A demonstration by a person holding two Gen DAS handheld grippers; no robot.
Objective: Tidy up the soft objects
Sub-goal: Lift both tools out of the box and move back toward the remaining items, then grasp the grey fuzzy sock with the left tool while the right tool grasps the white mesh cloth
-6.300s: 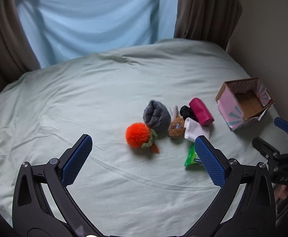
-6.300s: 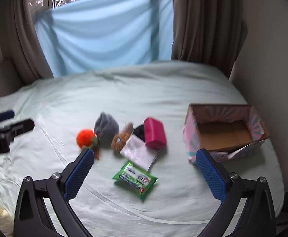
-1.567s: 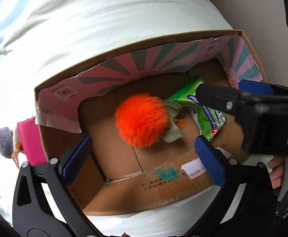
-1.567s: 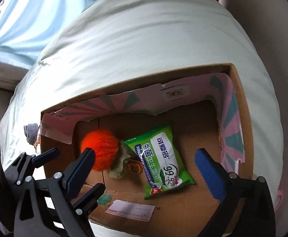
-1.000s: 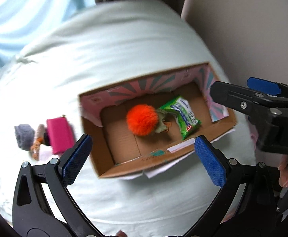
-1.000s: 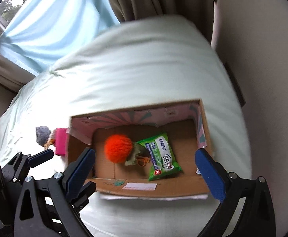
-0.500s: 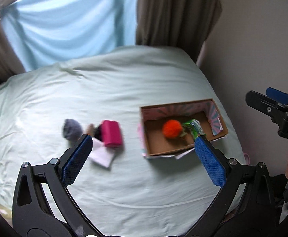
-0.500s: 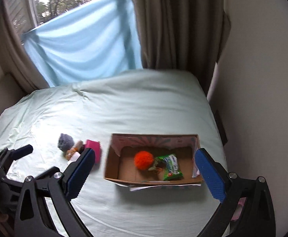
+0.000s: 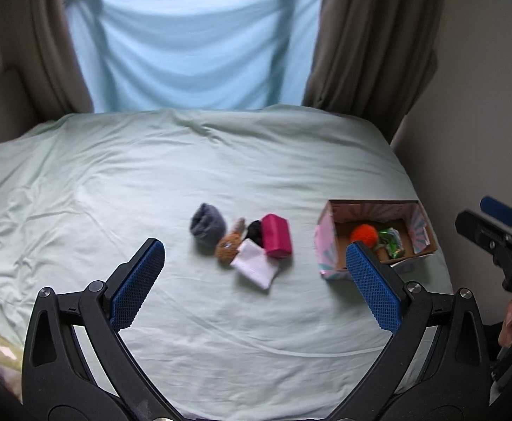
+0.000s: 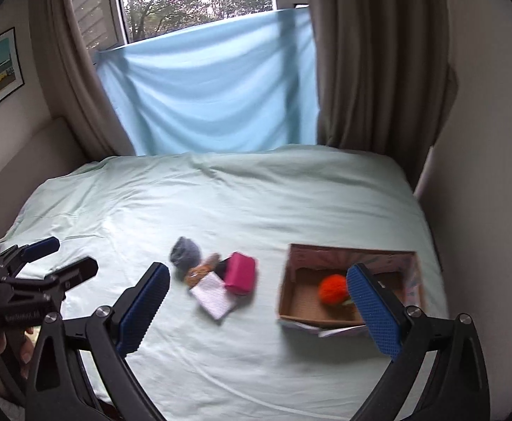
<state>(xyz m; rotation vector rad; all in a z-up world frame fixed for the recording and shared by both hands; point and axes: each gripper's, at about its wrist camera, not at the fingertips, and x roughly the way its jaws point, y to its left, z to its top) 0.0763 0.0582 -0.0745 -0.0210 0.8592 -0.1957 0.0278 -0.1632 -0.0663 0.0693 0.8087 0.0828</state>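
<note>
The left gripper (image 9: 256,280) hangs above the bed (image 9: 115,193) with its jaws wide open and nothing in them. Ahead of it, in the middle of the bed, sits a small pile. From left to right there is a gray roll (image 9: 207,225), a brown fuzzy toy (image 9: 228,248), something black (image 9: 254,230), a white cloth (image 9: 254,267) and a pink roll (image 9: 276,235). They all touch each other.

To the right stands a box (image 9: 326,245). An orange ball (image 9: 364,234) and a green pack (image 9: 392,242) lie inside it.

The right gripper (image 10: 257,312) is empty too, jaws wide open. The pile lies almost straight ahead of the left gripper, so that one looks best placed to take the next thing. The box lies straight ahead of the right jaw.
</note>
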